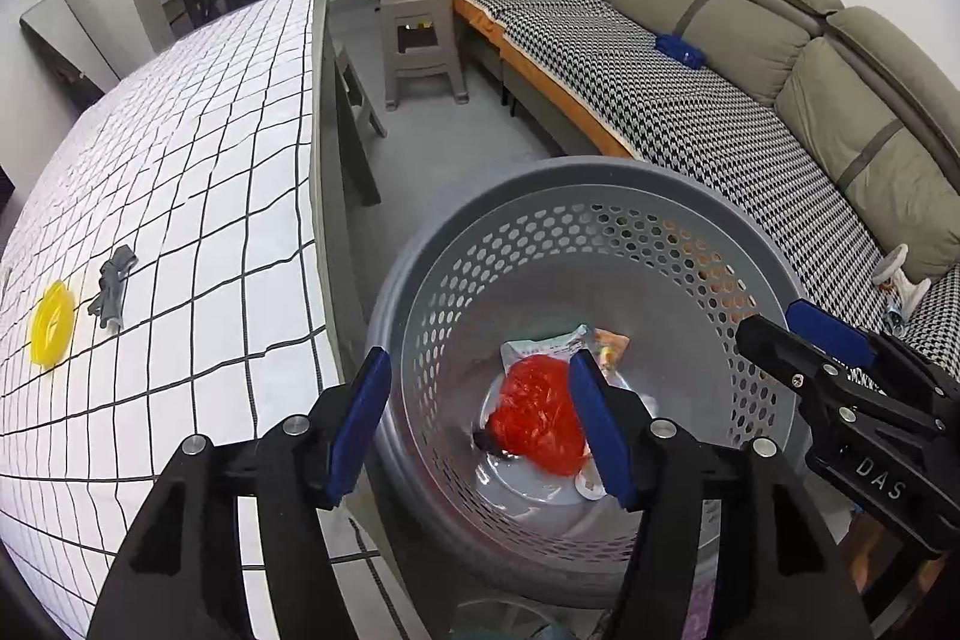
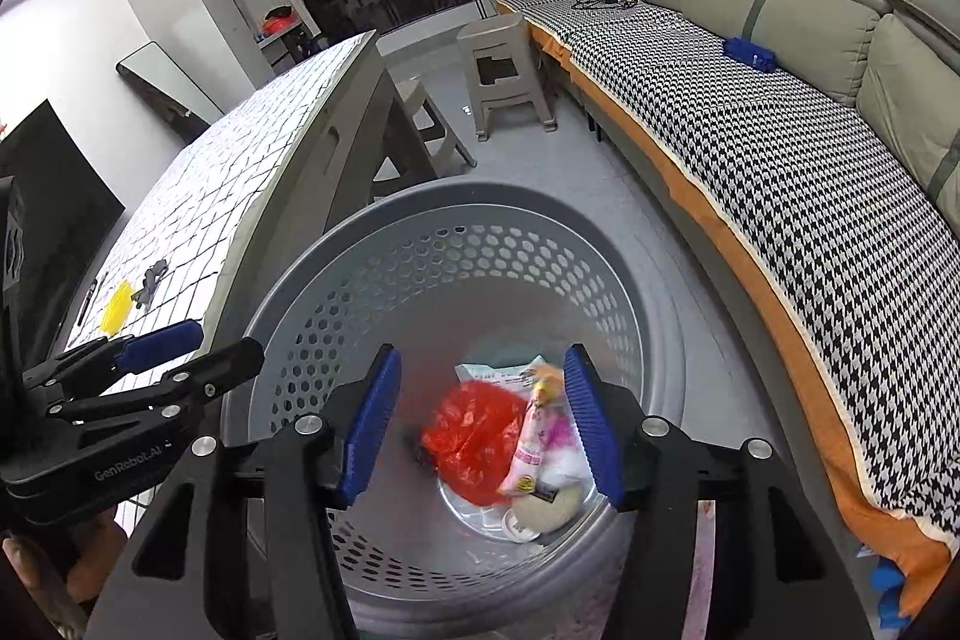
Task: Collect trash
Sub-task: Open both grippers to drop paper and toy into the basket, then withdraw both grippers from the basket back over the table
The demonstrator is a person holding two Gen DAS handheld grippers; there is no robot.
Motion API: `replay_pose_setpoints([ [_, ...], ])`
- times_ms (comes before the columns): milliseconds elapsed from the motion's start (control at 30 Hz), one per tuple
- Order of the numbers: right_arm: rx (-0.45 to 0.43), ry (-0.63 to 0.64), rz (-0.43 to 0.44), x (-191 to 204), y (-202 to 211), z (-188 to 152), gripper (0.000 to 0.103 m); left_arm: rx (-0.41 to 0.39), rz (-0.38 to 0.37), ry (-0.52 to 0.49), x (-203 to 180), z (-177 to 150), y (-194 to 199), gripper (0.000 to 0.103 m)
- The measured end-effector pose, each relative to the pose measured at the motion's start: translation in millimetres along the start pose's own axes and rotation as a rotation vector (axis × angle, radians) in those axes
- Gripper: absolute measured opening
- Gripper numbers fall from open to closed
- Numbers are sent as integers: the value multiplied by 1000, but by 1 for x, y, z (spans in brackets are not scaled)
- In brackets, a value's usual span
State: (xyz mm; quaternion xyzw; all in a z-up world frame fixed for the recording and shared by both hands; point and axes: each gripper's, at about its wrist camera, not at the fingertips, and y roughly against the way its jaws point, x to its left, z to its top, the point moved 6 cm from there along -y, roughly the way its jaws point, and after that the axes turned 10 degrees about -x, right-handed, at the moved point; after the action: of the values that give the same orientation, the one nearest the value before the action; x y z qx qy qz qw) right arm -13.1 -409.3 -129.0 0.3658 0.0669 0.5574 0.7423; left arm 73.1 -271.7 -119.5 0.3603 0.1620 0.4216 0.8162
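A grey perforated trash basket [image 1: 600, 172] [image 2: 372, 244] stands on the floor beside the table. Inside lie a red plastic bag [image 1: 537, 418] [image 2: 474, 430], a pale wrapper [image 1: 540, 343] [image 2: 498, 370] and a pink packet [image 2: 531, 445]. My left gripper [image 1: 480, 430] is open and empty above the basket; it also shows at the left of the right wrist view [image 2: 192, 346]. My right gripper [image 2: 483, 424] is open and empty above the basket; it also shows at the right of the left wrist view [image 1: 798, 328]. On the table lie a yellow lid [image 1: 53, 323] [image 2: 117, 313] and a grey crumpled scrap [image 1: 113, 286] [image 2: 151, 280].
A table with a white checked cloth [image 1: 180, 148] [image 2: 240, 160] stands left of the basket. A long sofa with a houndstooth cover [image 1: 660, 88] [image 2: 750, 130] runs along the right. A grey plastic stool [image 1: 420, 40] [image 2: 504, 70] stands on the floor beyond.
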Motion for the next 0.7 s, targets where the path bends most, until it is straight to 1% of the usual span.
replay_pose_setpoints([
  [133,-4,0,4,2,2,-1,55,-2,3,6,3,-1,1,61],
  [300,-6,2,1,3,4,-2,56,-9,10,19,6,-2,5,69],
  [367,-8,5,-1,5,6,-2,56,-14,12,24,8,-3,8,70],
  [433,-12,7,-2,6,9,-2,56,-20,13,31,11,-3,11,72],
  [500,-16,11,-5,9,12,-2,56,-28,16,39,15,-4,15,76],
  [700,-35,18,-12,19,22,-3,59,-47,13,56,23,-5,26,78],
])
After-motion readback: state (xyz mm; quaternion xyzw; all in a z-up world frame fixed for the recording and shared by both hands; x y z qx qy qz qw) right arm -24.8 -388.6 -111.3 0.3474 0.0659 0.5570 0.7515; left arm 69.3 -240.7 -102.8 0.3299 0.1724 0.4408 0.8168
